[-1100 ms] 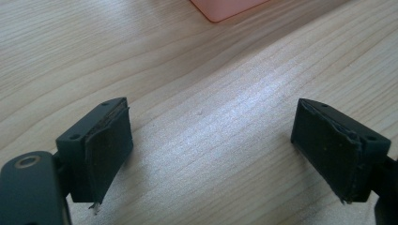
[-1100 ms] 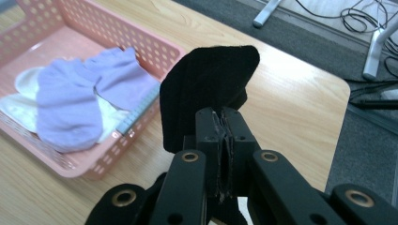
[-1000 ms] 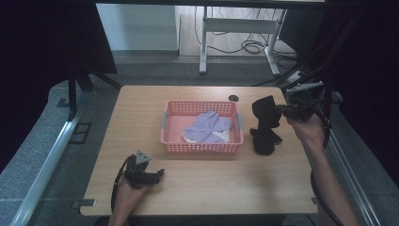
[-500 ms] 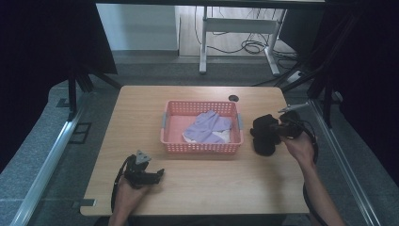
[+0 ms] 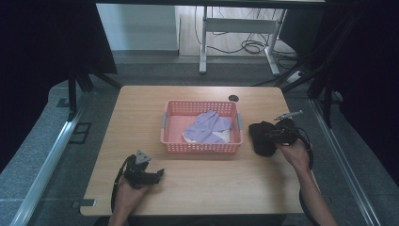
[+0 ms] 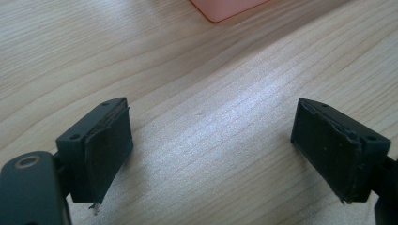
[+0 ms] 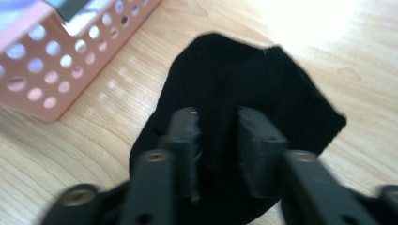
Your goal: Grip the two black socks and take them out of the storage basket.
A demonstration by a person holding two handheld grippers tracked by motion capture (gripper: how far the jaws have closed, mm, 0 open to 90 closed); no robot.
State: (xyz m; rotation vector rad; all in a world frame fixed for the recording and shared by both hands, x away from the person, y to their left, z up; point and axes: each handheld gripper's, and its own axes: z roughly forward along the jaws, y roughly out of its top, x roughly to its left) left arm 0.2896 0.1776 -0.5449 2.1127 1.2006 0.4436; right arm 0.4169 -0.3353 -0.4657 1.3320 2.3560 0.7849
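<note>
The worktop [image 5: 202, 174] is a light wooden board with fine grain, rounded corners and a small dark round hole [image 5: 233, 98] near its far edge. It stands on a grey floor [image 5: 42, 155]; a metal rail [image 5: 47, 160] runs along the floor at the left side and another at the right. Beyond the far edge there is a white table frame [image 5: 235, 28] with cables [image 5: 244, 47] lying on the floor under it. Dark curtains [image 5: 47, 37] close the room on the left and on the right.

Near the middle of the worktop stands a pink basket [image 5: 202, 147] with holes in its walls, and inside it lies a light purple cloth [image 5: 207, 127] on top of something white. Just beside the right end of the basket a black cloth [image 5: 261, 137] lies on the wood.

The right gripper [image 7: 218, 136] is at this black cloth, and in the right gripper view its fingers [image 7: 185, 140] stand narrow, with a fold of the cloth pinched between them. The pink basket is seen at the upper left of that view, near the cloth but apart from it.

The left gripper [image 5: 146, 173] is low over the near left part of the worktop, well apart from the basket. Its fingers [image 6: 108, 145] are spread wide, with bare wood between them.
</note>
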